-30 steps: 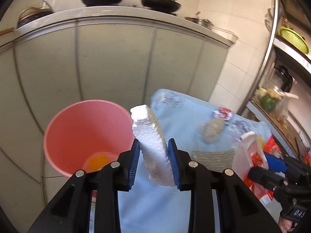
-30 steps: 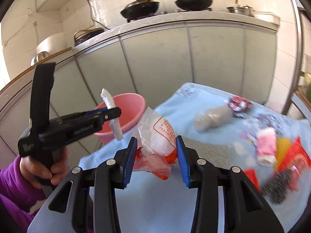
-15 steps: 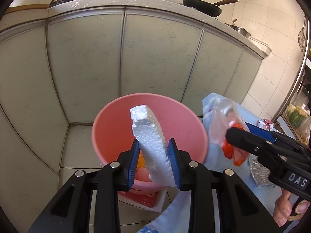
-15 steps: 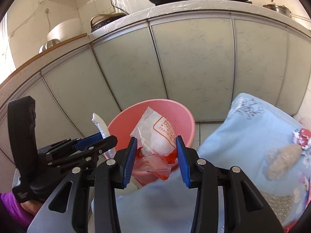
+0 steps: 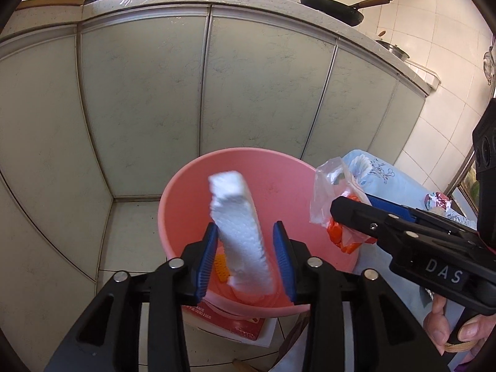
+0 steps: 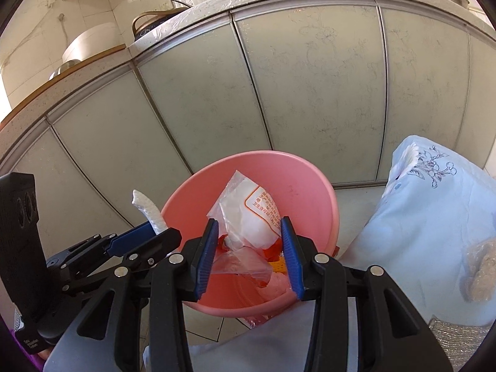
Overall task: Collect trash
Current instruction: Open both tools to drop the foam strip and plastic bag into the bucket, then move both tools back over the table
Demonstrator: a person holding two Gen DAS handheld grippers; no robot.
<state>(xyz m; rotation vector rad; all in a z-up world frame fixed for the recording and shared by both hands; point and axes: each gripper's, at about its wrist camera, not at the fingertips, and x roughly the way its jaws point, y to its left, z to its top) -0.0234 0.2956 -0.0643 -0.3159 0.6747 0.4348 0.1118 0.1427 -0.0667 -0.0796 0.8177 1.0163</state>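
Hovering over the pink bin (image 5: 248,167), both units. Left hand-held gripper (image 5: 245,255): jaws spread, foam strip (image 5: 240,226) standing between the blue pads, gap visible on each side, so released. Foam leans toward 11 o'clock above the bin mouth. Right hand-held gripper (image 6: 249,255), at 3 o'clock of the left: jaws wide, plastic wrapper (image 6: 252,217) loose between them over the bin. Blue floral cloth (image 6: 434,217) on the worktop at 3 o'clock.

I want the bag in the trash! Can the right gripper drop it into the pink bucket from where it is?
Probably yes. The right gripper hangs over the open pink bucket, with the plastic bag between its pads and nothing covering the mouth.
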